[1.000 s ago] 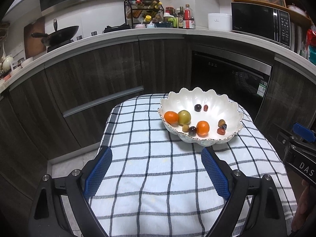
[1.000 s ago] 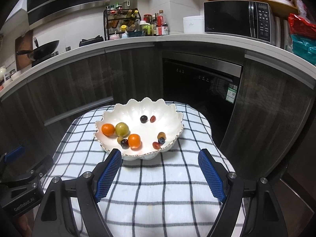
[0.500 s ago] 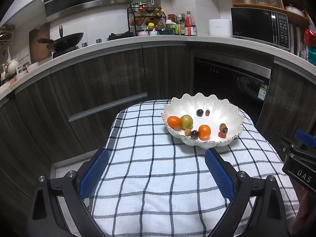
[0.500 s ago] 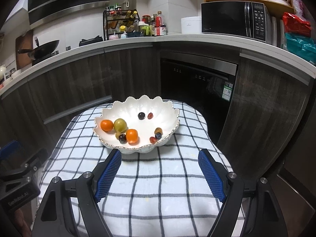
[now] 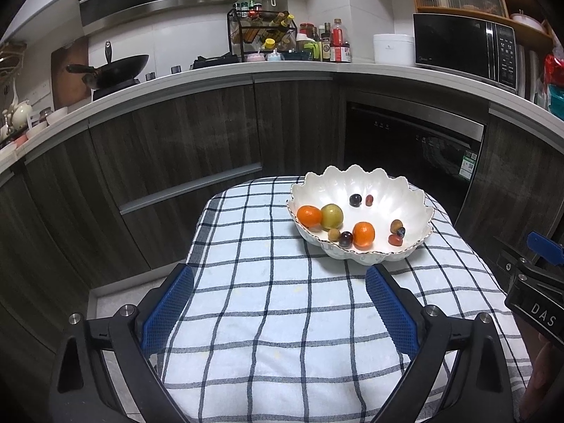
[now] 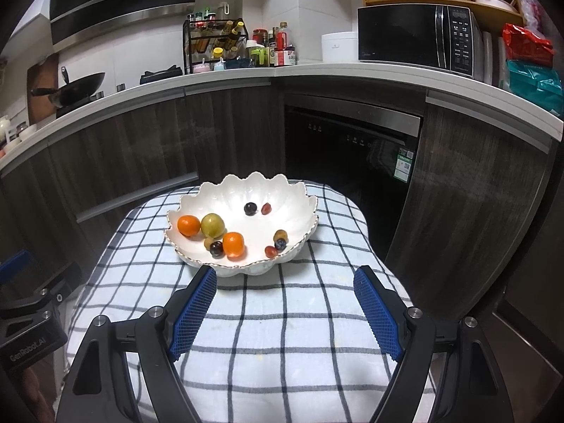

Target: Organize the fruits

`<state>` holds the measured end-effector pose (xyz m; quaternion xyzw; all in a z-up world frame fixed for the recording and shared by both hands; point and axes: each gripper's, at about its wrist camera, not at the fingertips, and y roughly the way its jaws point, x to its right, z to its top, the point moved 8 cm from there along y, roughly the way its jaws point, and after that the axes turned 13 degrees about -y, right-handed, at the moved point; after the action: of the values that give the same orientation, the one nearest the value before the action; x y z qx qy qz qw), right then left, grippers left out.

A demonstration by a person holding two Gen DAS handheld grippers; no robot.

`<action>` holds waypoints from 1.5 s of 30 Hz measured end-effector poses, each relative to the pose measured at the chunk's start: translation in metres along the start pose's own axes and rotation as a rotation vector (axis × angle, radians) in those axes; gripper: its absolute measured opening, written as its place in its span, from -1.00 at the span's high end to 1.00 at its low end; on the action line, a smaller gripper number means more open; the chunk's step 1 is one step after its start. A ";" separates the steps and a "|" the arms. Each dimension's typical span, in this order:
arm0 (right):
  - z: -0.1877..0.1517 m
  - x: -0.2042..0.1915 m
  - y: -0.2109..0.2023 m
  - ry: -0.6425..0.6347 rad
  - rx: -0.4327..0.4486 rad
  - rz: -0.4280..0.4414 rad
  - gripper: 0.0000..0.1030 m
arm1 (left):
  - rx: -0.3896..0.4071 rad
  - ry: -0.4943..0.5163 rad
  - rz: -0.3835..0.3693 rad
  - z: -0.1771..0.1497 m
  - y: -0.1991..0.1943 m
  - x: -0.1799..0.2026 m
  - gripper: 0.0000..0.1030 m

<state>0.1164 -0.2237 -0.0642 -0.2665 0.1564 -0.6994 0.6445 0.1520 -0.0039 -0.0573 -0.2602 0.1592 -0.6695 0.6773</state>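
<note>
While every fruit in view lies in the white scalloped bowl (image 6: pixel 296 190) on the checked cloth (image 6: pixel 282 317) covering the bench, the sorting looks finished or nearly so: two oranges (image 6: pixel 233 244), a green fruit (image 6: pixel 212 225) and small dark berries (image 6: pixel 250 208) rest inside, none on the cloth. Left hand-held gripper (image 5: pixel 278 305) and right hand-held gripper (image 6: pixel 284 312) both hang wide apart, empty, short of the bowl.

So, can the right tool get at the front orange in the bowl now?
Probably yes. The right tool is open and empty, with only bare cloth before the bowl. The front orange lies uncovered, though a dark grape touches it.
</note>
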 end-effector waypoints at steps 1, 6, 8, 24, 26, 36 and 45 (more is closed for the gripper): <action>0.000 0.000 0.000 0.000 0.000 -0.001 -0.57 | 0.001 0.000 0.001 0.000 0.000 0.000 -0.93; 0.000 0.000 0.000 -0.001 0.000 0.001 -0.57 | 0.001 0.001 0.001 0.000 0.000 0.000 -0.93; 0.000 0.000 0.000 -0.002 0.000 0.001 -0.57 | 0.002 0.001 0.002 0.000 0.000 0.001 -0.93; 0.000 -0.001 0.000 -0.002 0.000 0.002 -0.57 | -0.003 -0.005 0.000 -0.001 0.002 -0.001 -0.93; 0.000 -0.001 0.000 -0.002 -0.001 0.001 -0.57 | -0.007 -0.002 -0.002 -0.001 0.002 -0.001 -0.93; 0.000 0.000 0.001 -0.002 0.000 0.000 -0.57 | -0.002 -0.005 -0.002 -0.001 0.003 -0.004 -0.93; -0.002 0.001 0.003 -0.001 -0.004 -0.002 -0.57 | -0.004 -0.003 0.003 -0.003 0.005 -0.005 -0.93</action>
<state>0.1178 -0.2258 -0.0679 -0.2684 0.1571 -0.6995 0.6434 0.1541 0.0003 -0.0628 -0.2620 0.1600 -0.6677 0.6782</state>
